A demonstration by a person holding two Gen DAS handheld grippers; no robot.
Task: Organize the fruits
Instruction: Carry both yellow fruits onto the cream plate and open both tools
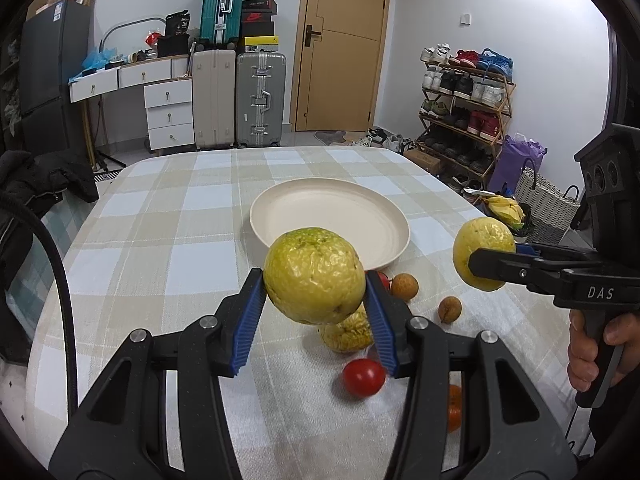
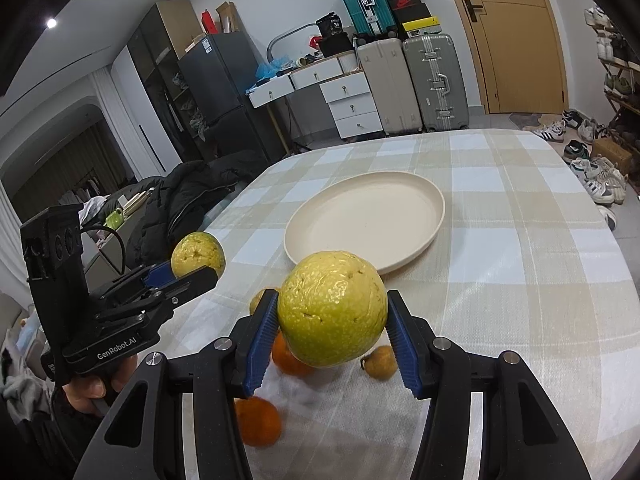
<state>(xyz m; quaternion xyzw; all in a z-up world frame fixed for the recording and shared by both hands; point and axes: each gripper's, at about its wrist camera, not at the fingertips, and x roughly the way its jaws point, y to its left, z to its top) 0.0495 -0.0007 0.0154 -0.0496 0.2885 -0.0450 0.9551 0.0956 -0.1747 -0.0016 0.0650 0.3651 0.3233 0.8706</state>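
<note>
A: Start at the left. What does the left gripper have?

B: A yellow-green guava, round, with pitted, dimpled skin and a few dark nicks. The blue ribbed pads press on both of its sides, and it hangs in the air above the checked tablecloth, in front of the cream plate.

A: And under it?

B: A third guava lies on the cloth, mostly hidden behind the held one and the right-hand finger. Beside it are a red tomato, two small brown longans, and an orange fruit cut off by the gripper's frame. Another red fruit just peeks out by the pad; I cannot tell what it is.

A: Further right?

B: The right gripper clamps a second guava, the same bumpy yellow-green, also lifted off the table with the plate beyond it. In the left wrist view one black finger covers part of that fruit.

A: Anything unclear on that side?

B: Two oranges sit below, one half behind the guava. The hand on the handle shows only in part.
</note>
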